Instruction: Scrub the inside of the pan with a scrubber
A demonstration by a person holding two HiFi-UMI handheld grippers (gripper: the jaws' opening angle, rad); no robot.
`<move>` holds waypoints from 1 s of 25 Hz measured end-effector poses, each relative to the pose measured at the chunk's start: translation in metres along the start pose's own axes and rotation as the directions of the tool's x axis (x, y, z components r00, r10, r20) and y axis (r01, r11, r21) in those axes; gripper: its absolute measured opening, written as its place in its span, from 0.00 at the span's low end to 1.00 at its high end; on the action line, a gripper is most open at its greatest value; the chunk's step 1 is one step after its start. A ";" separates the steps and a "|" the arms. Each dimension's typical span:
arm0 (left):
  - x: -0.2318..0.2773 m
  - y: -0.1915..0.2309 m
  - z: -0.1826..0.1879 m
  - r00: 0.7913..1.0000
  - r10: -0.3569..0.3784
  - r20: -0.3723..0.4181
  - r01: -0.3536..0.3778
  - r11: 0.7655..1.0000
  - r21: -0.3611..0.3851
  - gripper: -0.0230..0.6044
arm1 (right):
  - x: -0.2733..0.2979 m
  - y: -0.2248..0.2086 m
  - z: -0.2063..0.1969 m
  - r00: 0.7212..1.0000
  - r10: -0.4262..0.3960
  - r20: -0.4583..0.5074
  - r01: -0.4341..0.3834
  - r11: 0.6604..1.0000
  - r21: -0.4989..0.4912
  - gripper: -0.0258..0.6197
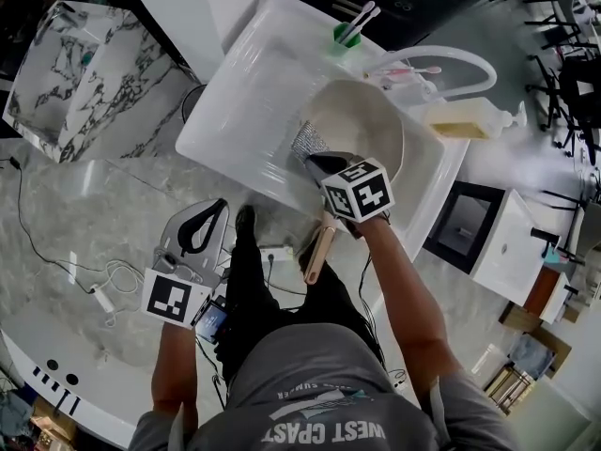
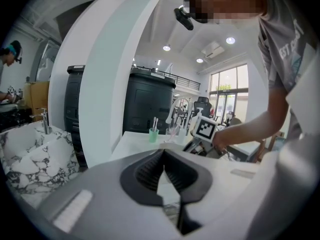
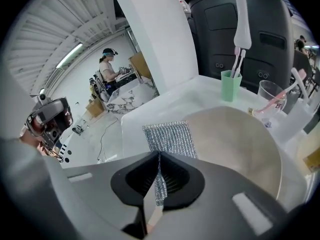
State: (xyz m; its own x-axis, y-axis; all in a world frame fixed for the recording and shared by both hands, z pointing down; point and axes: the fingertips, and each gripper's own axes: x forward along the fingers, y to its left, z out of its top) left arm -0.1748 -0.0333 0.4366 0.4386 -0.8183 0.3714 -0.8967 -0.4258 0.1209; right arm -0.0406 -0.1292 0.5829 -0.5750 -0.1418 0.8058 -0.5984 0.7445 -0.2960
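Observation:
A cream pan [image 1: 362, 125] lies in the white sink [image 1: 244, 92], and its wooden handle [image 1: 319, 250] sticks out over the sink's near edge. My right gripper [image 1: 315, 158] hovers over the pan's near left rim, shut on a silver mesh scrubber [image 1: 308, 141]. In the right gripper view the scrubber [image 3: 170, 138] hangs out flat past the jaws, at the left edge of the pan [image 3: 240, 144]. My left gripper [image 1: 214, 212] is held off to the lower left, well apart from the pan. Its jaws [image 2: 162, 154] meet with nothing between them.
A green cup [image 1: 346, 34] with toothbrushes stands at the sink's far rim. Beside it are a glass [image 3: 272, 101], a looping white faucet [image 1: 451, 59] and a soap bottle [image 1: 470, 118]. A marble basin [image 1: 66, 73] stands at left, with cables [image 1: 113, 275] on the floor.

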 end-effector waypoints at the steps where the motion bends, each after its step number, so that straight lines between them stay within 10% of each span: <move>1: 0.000 0.001 0.000 1.000 0.001 0.002 -0.001 1.000 0.000 0.04 | 0.000 0.000 0.001 1.000 -0.001 0.002 0.001 1.000 0.001 0.07; 25: 0.012 0.019 -0.014 0.999 0.005 -0.039 -0.008 0.998 -0.064 0.04 | 0.040 0.019 0.027 0.999 0.047 -0.013 -0.048 0.999 -0.026 0.06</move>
State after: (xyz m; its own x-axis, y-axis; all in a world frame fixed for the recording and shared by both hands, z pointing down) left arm -0.1874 -0.0455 0.4564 0.4315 -0.8046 0.4079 -0.9019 -0.3938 0.1771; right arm -0.0899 -0.1378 0.5956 -0.5956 -0.0981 0.7973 -0.5558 0.7669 -0.3208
